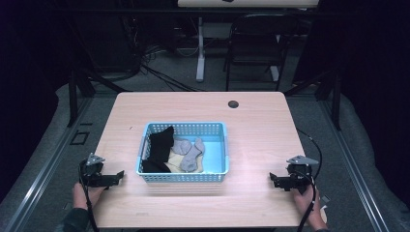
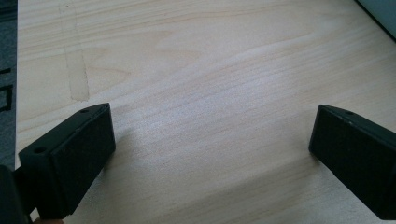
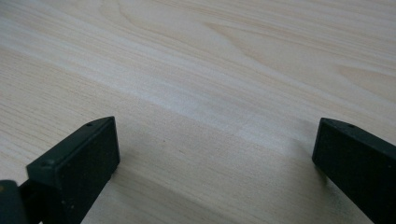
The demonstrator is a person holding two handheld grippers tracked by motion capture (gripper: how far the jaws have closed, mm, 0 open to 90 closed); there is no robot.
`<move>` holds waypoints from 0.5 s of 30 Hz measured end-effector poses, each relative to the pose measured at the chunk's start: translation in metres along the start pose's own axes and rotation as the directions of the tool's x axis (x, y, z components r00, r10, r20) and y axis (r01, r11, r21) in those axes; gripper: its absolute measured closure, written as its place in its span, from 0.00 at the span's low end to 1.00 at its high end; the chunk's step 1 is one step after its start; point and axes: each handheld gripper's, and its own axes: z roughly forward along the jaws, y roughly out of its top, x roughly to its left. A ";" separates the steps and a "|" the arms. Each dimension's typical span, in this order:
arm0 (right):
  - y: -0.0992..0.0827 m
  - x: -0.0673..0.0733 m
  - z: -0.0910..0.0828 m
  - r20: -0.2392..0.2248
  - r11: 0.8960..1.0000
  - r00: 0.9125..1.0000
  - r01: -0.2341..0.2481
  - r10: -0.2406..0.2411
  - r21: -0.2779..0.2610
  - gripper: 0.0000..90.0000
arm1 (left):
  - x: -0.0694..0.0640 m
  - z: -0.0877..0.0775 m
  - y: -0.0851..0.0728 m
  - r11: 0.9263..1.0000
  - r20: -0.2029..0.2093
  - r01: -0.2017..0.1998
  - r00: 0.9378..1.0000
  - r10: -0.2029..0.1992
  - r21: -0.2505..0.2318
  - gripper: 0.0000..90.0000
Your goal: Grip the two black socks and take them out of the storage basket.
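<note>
Table point(image 1: 256, 145): pale wood, dark room behind.
Basket point(image 1: 220, 129): blue, mid-table — black sock point(image 1: 160, 145) and grey socks point(image 1: 189, 153) inside.
Left gripper point(image 1: 119, 176): near edge, jaws apart, empty.
Right gripper point(image 1: 273, 180): opposite side — likewise apart.

I see a light-blue basket point(image 1: 220, 145) midway between the left hand-held gripper point(image 1: 117, 176) and right hand-held gripper point(image 1: 273, 180), holding black socks point(image 1: 159, 145) and grey socks point(image 1: 191, 152).

We see right gripper point(image 3: 212, 154) jaws spread wide, nothing between, low over bare pale wooden table point(image 3: 224, 65).
</note>
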 end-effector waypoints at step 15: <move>0.000 0.000 0.000 0.000 1.000 1.000 0.000 0.000 0.000 0.00 | 0.003 -0.002 0.002 1.000 0.021 -0.009 1.000 0.008 0.024 0.00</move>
